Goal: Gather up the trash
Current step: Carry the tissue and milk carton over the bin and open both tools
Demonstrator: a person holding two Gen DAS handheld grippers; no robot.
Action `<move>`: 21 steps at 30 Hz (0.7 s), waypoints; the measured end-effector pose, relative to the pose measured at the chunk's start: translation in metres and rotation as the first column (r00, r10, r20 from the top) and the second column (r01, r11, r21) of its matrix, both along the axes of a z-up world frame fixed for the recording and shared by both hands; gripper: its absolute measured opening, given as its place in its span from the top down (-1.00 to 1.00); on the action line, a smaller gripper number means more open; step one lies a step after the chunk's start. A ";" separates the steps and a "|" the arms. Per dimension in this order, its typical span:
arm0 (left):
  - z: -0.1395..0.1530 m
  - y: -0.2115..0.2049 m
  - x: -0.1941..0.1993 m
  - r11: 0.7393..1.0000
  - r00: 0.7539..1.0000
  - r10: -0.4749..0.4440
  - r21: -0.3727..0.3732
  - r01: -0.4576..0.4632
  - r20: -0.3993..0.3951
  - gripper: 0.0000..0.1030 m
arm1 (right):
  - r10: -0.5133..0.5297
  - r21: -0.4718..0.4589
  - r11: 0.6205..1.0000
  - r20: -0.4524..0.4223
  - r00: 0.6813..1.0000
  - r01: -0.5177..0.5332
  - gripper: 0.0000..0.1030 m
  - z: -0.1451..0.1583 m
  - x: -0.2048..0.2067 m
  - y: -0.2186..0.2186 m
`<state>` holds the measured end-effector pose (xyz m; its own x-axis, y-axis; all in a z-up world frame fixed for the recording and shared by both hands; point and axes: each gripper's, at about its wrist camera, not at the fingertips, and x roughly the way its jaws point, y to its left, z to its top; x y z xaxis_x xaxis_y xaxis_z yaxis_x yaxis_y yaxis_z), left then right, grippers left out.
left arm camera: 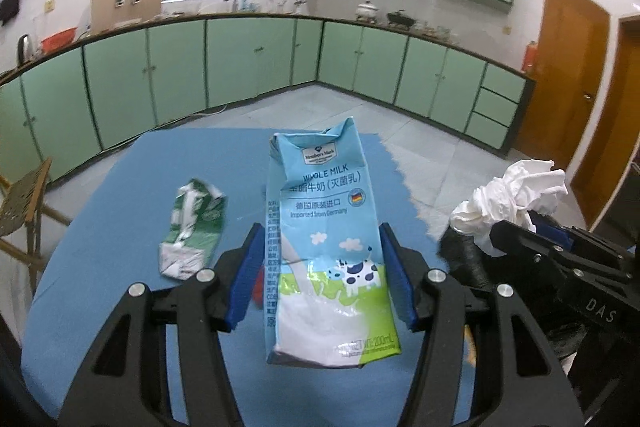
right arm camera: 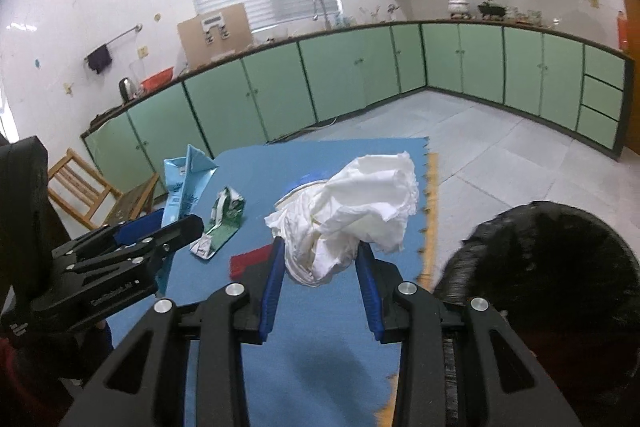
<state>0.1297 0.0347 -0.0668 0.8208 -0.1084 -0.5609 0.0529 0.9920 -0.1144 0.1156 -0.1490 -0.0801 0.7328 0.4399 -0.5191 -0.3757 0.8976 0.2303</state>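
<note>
Left gripper: the left gripper [left arm camera: 320, 259] holds a blue milk carton [left arm camera: 326, 239] between its two blue pads. The pads press on both long sides of the carton.

Blue milk carton: it stands nearly upright in the claw, lifted off the table. It reads "WHOLE MILK" and has a spotted cow on it. Its top is dented. From the right wrist view it [right arm camera: 182, 187] shows at the left, in the other claw.

Right gripper: the right gripper [right arm camera: 320, 259] is closed on a crumpled white tissue [right arm camera: 352, 215]. The tissue bulges up and out above the pads.

Crumpled white tissue: it is lifted above the table. From the left wrist view it [left arm camera: 516, 195] is at the right, beyond the table's right edge.

Green milk carton: a squashed green and white carton [left arm camera: 194, 231] lies flat on the table, left of the blue carton and toward the table's left edge. No claw touches it.

Table: the table [left arm camera: 120, 187] has a blue cover.

Red thing: a flat red piece [right arm camera: 250, 261] lies on the table below the claws. What it is cannot be told.

Black bag: a black bag [right arm camera: 560, 287] is by the table's right edge.

Chair: a wooden chair [right arm camera: 84, 195] stands on the floor past the table's left edge.
</note>
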 end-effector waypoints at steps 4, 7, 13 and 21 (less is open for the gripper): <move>0.006 -0.030 0.003 0.998 0.998 -0.062 -0.006 0.062 0.021 -0.07 | -0.056 0.000 0.998 0.023 0.998 0.056 0.32 0.007 -0.011 -0.028; 0.007 -0.050 0.005 0.994 0.994 -0.108 -0.017 0.109 0.031 -0.06 | -0.107 -0.004 0.994 0.035 0.994 0.107 0.32 0.010 -0.018 -0.051; 0.010 -0.104 0.009 0.976 0.974 -0.217 -0.008 0.218 0.062 -0.06 | -0.209 -0.008 0.978 0.041 0.977 0.209 0.32 0.010 -0.028 -0.100; 0.001 -0.168 0.016 0.946 0.943 -0.324 0.000 0.325 0.080 -0.06 | -0.333 -0.013 0.943 0.033 0.942 0.333 0.32 0.002 -0.040 -0.158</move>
<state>0.1457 -0.1333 -0.0654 0.7805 -0.3833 -0.4938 0.3813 0.9179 -0.1098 0.0755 -0.3067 -0.0785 0.8509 0.1589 -0.5007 -0.0611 0.9766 0.2060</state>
